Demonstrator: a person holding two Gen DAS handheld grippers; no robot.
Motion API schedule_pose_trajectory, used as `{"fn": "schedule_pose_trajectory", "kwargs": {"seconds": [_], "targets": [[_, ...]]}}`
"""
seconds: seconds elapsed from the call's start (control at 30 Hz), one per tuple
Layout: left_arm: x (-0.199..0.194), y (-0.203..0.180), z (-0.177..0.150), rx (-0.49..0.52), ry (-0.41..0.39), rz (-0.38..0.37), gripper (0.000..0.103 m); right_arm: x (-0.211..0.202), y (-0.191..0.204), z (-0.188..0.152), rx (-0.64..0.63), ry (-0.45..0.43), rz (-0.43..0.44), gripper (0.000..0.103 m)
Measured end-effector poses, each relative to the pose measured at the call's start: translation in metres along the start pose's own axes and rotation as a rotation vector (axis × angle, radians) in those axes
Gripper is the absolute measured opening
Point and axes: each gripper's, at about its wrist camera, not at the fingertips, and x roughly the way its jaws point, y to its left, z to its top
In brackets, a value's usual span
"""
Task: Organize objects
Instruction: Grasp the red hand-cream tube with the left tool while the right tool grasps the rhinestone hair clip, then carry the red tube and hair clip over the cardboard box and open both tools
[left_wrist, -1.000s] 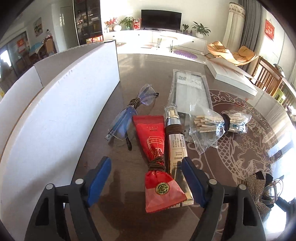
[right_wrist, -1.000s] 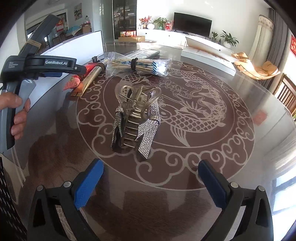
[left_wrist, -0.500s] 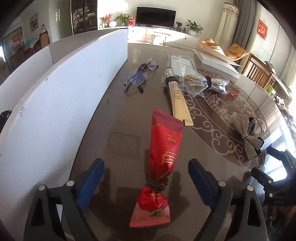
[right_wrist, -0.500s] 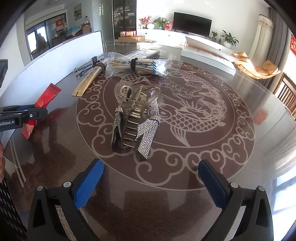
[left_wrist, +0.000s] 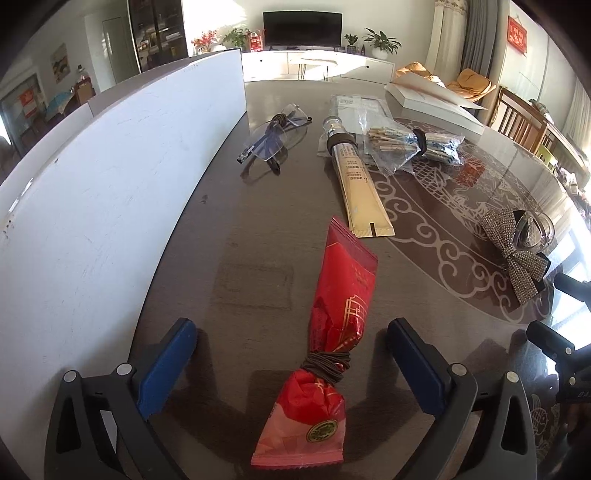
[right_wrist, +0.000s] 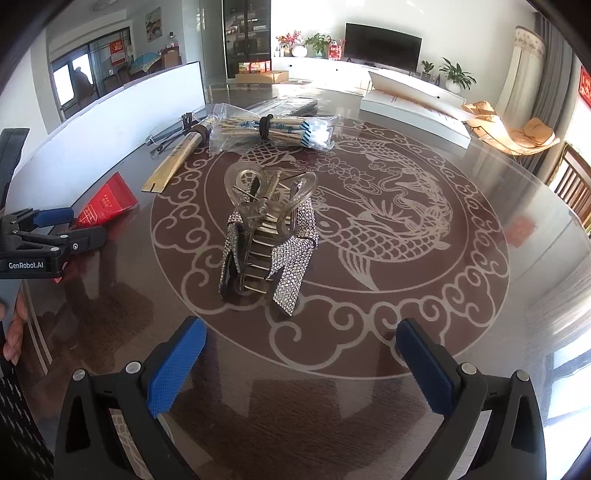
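Left gripper (left_wrist: 291, 360): jaws wide apart, having just been opening. Red packet (left_wrist: 327, 325) lies flat on the table (left_wrist: 255, 221) between the blue pads (left_wrist: 166, 365), touching neither. A brown band (left_wrist: 327, 363) is wound round the packet's waist.

Right gripper (right_wrist: 301, 363): jaws wide apart, nothing between them. Hair clip (right_wrist: 267, 236) with rhinestone bow stands on the table's fish pattern, ahead of the fingertips, apart from them.

Left view only: glasses (left_wrist: 275, 134) with a band round the folded arms, beside the white board (left_wrist: 110, 192); gold tube (left_wrist: 356, 177) full length, its flat end just beyond the packet's far end; flat clear sleeve (left_wrist: 356, 110) behind the tube.

Right view only: the left gripper from the side, low at the left edge, with fingers of the person's hand (right_wrist: 13, 332) below it. The swab bag (right_wrist: 271, 127) shows in both.

Versus a second ago: the packet then lay alongside the tube, near the glasses, with the left jaws narrower round its tail. Now it lies nearer the table's edge, clear of the tube. Clip and right gripper unchanged.
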Motion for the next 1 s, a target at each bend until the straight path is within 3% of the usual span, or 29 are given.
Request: {"fn": "schedule_pose_trajectory", "kwargs": {"seconds": [0.1,0.17,0.23,0.3,0.37,0.4,0.43,0.63,0.77,0.87,1.0], "targets": [[0.000,0.000,0.000,0.003,0.003,-0.005,0.103,0.000,-0.003,0.002,0.032,0.000,-0.023,0.103],[-0.004,-0.002,-0.001,0.010,-0.020,-0.009,0.091,0.002,-0.006,0.008,0.097,0.009,0.026,0.103],[-0.010,-0.008,-0.001,0.035,-0.052,-0.026,0.045,0.000,-0.005,0.021,0.157,-0.017,0.080,0.103],[-0.012,-0.015,-0.002,0.066,-0.061,-0.046,0.023,0.002,0.003,0.037,0.169,-0.048,0.068,0.103],[-0.012,-0.020,-0.001,0.088,-0.063,-0.049,0.022,0.016,0.009,0.050,0.167,-0.021,0.034,0.100],[-0.013,-0.022,-0.001,0.095,-0.068,-0.060,0.021,0.024,0.012,0.052,0.160,0.005,0.025,0.088],[-0.017,-0.022,-0.002,0.101,-0.081,-0.071,0.021,0.025,0.016,0.053,0.139,0.006,-0.020,0.057],[-0.053,-0.015,-0.005,0.054,-0.196,-0.140,0.021,-0.014,0.017,0.031,0.125,-0.044,0.021,0.056],[-0.080,0.006,-0.009,-0.081,-0.234,-0.217,0.021,-0.034,0.014,0.022,0.119,-0.042,0.061,0.056],[-0.110,0.032,-0.015,-0.195,-0.275,-0.259,0.021,-0.046,0.027,0.037,0.128,-0.060,0.125,0.056],[-0.159,0.089,-0.011,-0.259,-0.350,-0.213,0.021,-0.071,0.091,0.080,0.059,-0.137,0.279,0.056]]}}
